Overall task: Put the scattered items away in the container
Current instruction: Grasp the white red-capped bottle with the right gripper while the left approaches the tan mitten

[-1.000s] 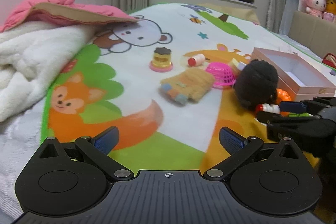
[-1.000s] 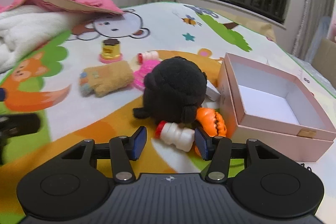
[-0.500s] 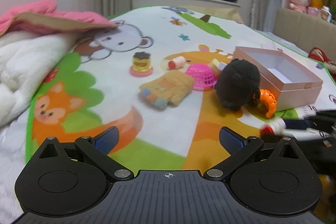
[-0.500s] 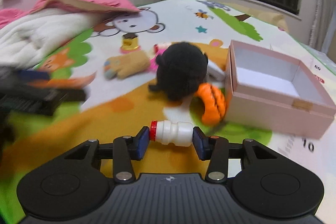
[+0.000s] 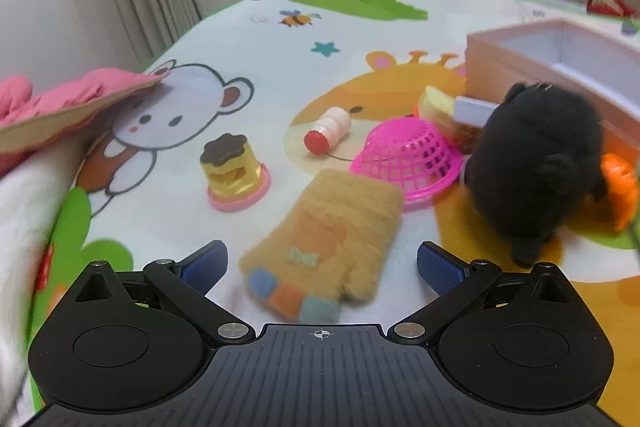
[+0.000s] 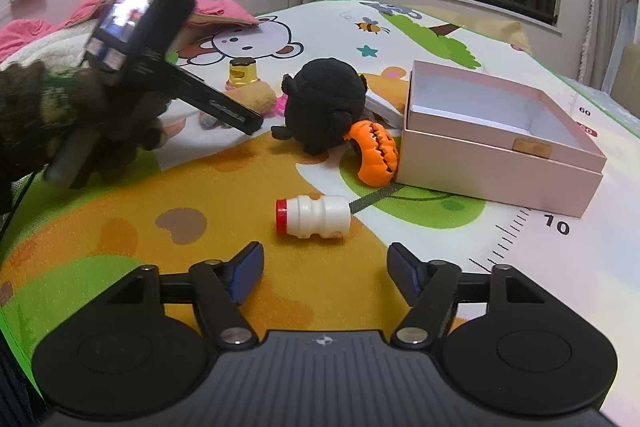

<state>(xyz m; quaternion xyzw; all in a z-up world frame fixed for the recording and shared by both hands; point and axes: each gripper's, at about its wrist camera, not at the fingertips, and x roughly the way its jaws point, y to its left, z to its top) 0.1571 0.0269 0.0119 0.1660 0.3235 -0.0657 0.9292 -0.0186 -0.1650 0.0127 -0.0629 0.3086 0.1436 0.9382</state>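
A: Since both tools hang empty, what's the risk? The right gripper (image 6: 323, 263) has its fingers spread wide w/ nothing between them, and the small white bottle (image 6: 313, 216) w/ the red cap lies on its side on the play mat (image 6: 400, 27), just ahead of the tips, near the pink box (image 6: 500, 163) but outside it.

B: It's round, so a nudge from one pad probably rolls it off (likely toward the orange pumpkin toy (image 6: 375, 153), which touches the box wall). Better to close on it squarely across the body.

A: And the left gripper (image 5: 322, 261)?

B: Also spread wide, nothing held; the tan plush glove (image 5: 324, 241) sits between its tips, poss. the next pick. It's soft and floppy, so a shallow pinch may slip. The black plush toy (image 5: 536, 167) and the pink basket (image 5: 408, 155) crowd beside it, w/ a second bottle (image 5: 328, 129) and the pudding toy (image 5: 234, 171) further back. The box interior looks empty, so most of the tidying remains.
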